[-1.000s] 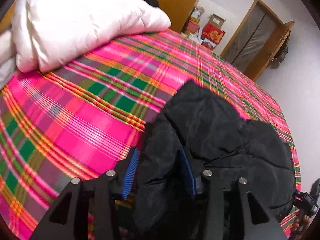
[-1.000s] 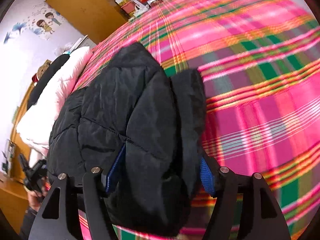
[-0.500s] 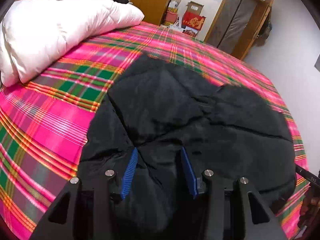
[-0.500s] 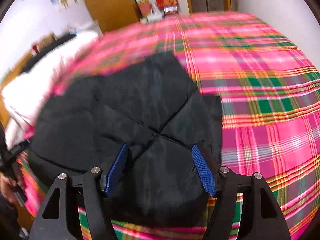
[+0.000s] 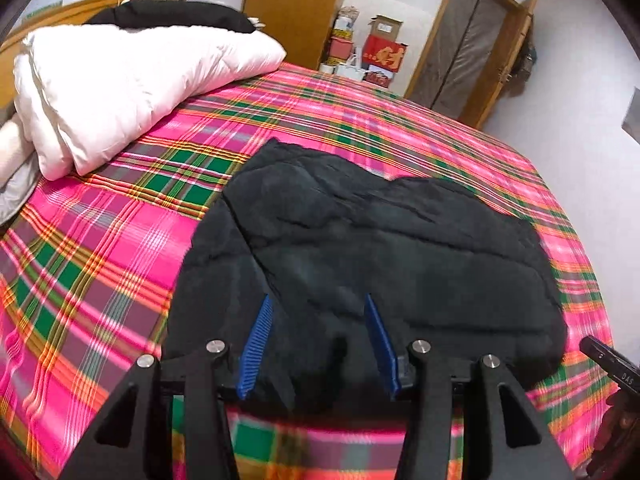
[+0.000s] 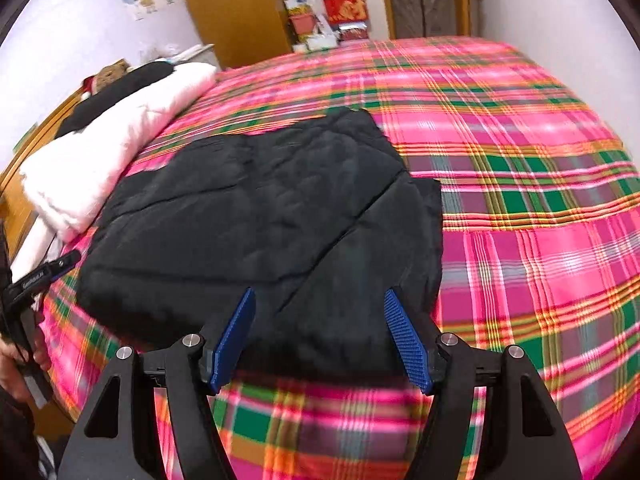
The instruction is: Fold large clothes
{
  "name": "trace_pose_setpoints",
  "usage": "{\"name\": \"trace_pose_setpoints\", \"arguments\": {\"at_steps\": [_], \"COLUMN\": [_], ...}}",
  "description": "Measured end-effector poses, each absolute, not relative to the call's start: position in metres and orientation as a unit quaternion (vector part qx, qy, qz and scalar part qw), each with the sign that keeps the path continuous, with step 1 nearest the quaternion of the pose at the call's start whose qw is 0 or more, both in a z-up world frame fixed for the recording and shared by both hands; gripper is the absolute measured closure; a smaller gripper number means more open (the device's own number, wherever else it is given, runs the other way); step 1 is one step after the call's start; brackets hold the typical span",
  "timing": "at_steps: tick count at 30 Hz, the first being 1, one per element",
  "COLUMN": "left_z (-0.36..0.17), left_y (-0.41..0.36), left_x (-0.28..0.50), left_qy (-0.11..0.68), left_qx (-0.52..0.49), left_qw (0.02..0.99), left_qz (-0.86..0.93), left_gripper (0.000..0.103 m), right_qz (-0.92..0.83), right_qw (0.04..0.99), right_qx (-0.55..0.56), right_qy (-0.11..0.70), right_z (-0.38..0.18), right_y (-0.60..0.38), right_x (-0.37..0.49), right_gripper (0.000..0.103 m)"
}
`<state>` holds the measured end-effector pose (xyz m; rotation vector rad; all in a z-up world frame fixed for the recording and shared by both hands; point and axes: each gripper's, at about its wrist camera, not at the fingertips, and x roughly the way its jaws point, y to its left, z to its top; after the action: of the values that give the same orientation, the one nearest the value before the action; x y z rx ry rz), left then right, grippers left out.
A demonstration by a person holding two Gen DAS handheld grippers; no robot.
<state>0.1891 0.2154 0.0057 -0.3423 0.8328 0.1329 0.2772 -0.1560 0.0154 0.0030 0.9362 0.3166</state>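
A black quilted jacket [image 5: 380, 256] lies folded flat on the pink plaid bed; it also shows in the right wrist view [image 6: 272, 216]. My left gripper [image 5: 318, 304] is open just above the jacket's near edge, and nothing is between its blue pads. My right gripper [image 6: 320, 300] is open too, wider, over the jacket's near right corner, with nothing held. The right gripper's tip [image 5: 608, 360] shows at the right edge of the left wrist view. The left gripper and hand [image 6: 32, 280] show at the left edge of the right wrist view.
A white duvet [image 5: 120, 80] with a dark garment [image 5: 172, 16] on top lies at the bed's head. The pink plaid bedspread [image 6: 520, 160] spreads out to the right. Boxes [image 5: 380, 52], a wooden wardrobe [image 5: 296, 8] and a door [image 5: 472, 48] stand beyond the bed.
Both grippers laid the jacket flat, let go of it and opened. They have pulled back towards the near edge of the bed.
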Motion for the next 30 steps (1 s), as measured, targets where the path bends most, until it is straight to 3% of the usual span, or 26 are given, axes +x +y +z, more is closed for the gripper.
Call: {"name": "trace_pose_setpoints", "arguments": {"at_steps": [16, 30], "left_z": [0.086, 0.076], "left_y": [0.11, 0.066], "left_x": [0.065, -0.001], "left_qy": [0.37, 0.392], "left_qx": [-0.12, -0.082], "left_qw": [0.921, 0.916], "left_qz": [0.037, 0.024], "left_gripper": [0.053, 0.048], "right_qz": [0.207, 0.186], "right_qw": [0.896, 0.901], "right_qx": [-0.047, -0.063], "right_qy": [0.391, 0.387], "right_z": [0.074, 0.075], "right_y": [-0.121, -0.133], "right_x": [0.144, 0.073], "right_gripper": [0.036, 0.036]}}
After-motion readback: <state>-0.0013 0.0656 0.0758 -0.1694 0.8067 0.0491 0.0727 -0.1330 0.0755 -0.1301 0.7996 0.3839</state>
